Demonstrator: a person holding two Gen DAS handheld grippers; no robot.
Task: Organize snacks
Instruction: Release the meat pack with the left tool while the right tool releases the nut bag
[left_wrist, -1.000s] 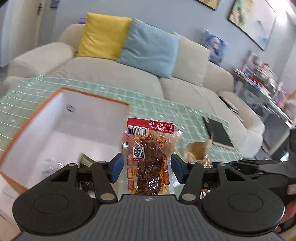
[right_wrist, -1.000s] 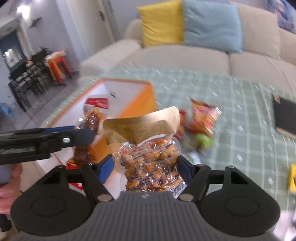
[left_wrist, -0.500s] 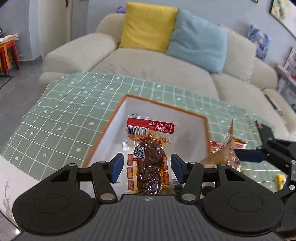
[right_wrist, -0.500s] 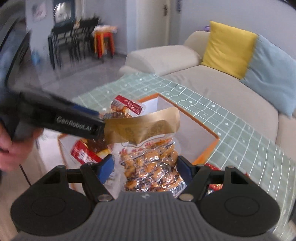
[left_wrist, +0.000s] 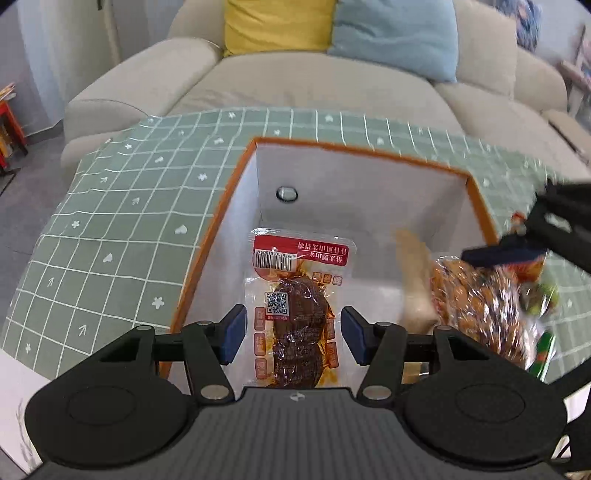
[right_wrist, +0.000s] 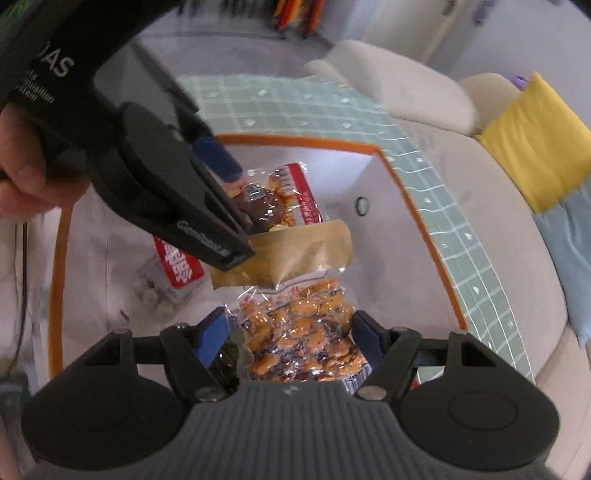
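Left gripper (left_wrist: 291, 334): we see its blue pads standing a little off either side of the red-labelled meat packet (left_wrist: 295, 314), and the packet hangs upright between them; where it is gripped lies under the gripper body, so we cannot tell whether it is clenched.
Meat packet: it hangs above the open box (left_wrist: 354, 177), label end toward 12 o'clock, over the white floor.
Right gripper (right_wrist: 290, 338): we see the peanut packet (right_wrist: 303, 332) filling the gap between its blue pads, brown paper top toward 12 o'clock; we cannot tell if the pads press on it.
Peanut packet: in the left wrist view it shows at 3 o'clock of the meat packet, blurred, over the box's right wall.
Box: white inside, orange rim, a round metal eyelet (left_wrist: 287, 193) in the far wall; it sits on the green checked cloth (left_wrist: 110, 240).
Inside the box: in the right wrist view we see a red-and-clear packet (right_wrist: 173, 273) lying on the floor at 10 o'clock of the right gripper.
Hand (right_wrist: 26, 177): at 9 o'clock in the right wrist view, holding the left gripper's handle.
Background: a beige sofa (left_wrist: 295, 92) with a yellow cushion (left_wrist: 273, 26) and a blue cushion (left_wrist: 395, 33) at 12 o'clock.
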